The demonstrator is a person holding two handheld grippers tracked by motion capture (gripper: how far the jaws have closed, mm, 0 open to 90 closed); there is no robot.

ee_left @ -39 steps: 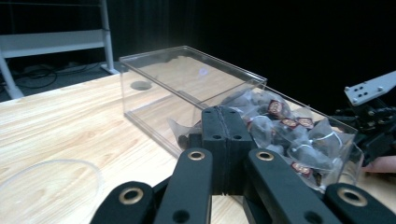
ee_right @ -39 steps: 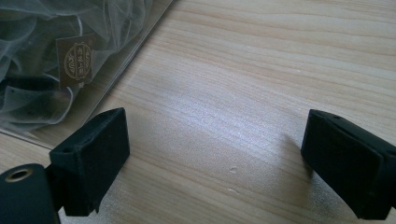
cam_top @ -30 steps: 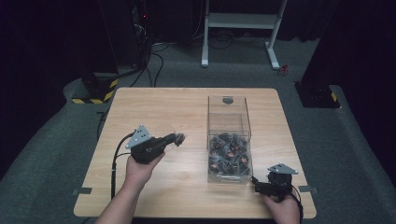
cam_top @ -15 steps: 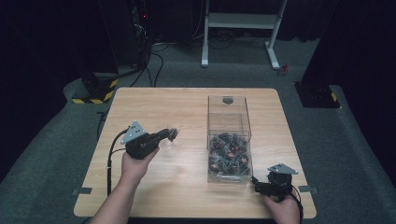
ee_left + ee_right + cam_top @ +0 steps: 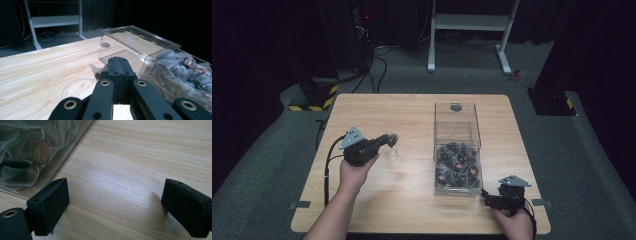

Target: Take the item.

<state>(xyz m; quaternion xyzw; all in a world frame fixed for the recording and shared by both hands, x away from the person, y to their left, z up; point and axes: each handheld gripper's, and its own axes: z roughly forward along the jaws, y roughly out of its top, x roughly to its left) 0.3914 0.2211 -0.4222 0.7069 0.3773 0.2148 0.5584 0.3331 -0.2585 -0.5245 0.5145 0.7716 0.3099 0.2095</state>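
Sachet (image 5: 96, 69), pinched in left gripper (image 5: 119, 65) over dish (image 5: 76, 88), left of box (image 5: 456, 150).

Sachet: translucent mesh bag, corner clamped between fully closed jaws and hanging just past their tips, apparently so it can be lowered into the dish. Dish: clear, shallow, on the counter (image 5: 412, 115) directly below the gripper tip, likely set there to receive it. Left gripper: held level, pointing towards the box, above the counter's left half. Box: clear, open-topped, near end heaped with like sachets (image 5: 455, 167), far end bare; presumably the supply. Right gripper (image 5: 115, 205): jaws wide apart, nothing between them, low over the counter at the box's near right corner, seemingly parked clear of the working hand.
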